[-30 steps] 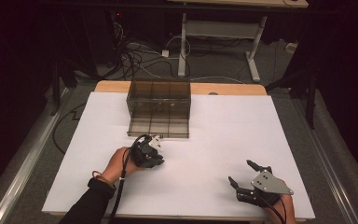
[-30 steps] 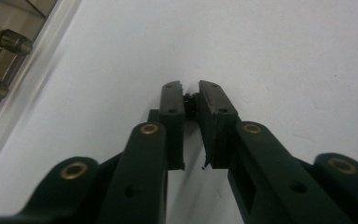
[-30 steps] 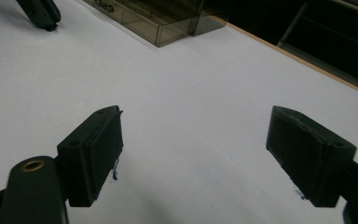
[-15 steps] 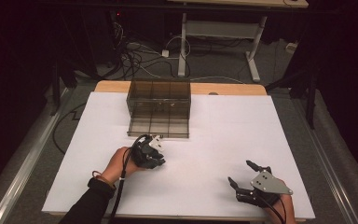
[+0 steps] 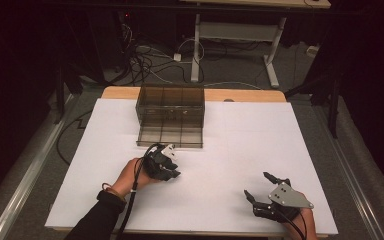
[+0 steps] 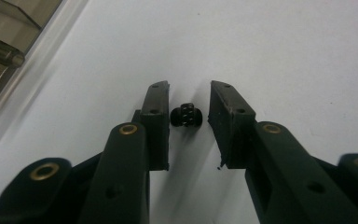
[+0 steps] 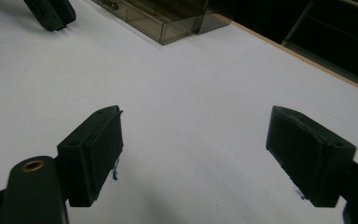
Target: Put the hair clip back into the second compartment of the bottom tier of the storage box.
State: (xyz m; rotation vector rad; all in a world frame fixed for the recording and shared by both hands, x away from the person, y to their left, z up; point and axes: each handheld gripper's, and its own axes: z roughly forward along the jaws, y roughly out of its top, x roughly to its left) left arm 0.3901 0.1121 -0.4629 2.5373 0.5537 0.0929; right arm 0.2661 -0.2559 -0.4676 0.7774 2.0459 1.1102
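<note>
White sheet covers the table (image 5: 260,135), dark room behind with cables on the floor. Left gripper (image 6: 189,100) jaws have just been opening, now a narrow gap; small black spring (image 6: 185,115) lies on the sheet between the pads, a hair off the left pad, clear gap to the right pad, not pressed. In the high view left gripper (image 5: 172,167) sits low on the sheet, just in front of the smoky clear organizer box (image 5: 170,116), whose compartment wall shows beyond and left of the fingers in the left gripper view. Right gripper (image 7: 193,144) jaws wide apart, nothing between them, bare sheet below. In the high view right gripper (image 5: 261,186) is well apart from the left, near the table's front edge, fingers pointing up-left. Left forearm, dark sleeve (image 5: 100,220), comes in from the bottom; right hand (image 5: 302,220) at the bottom edge.
</note>
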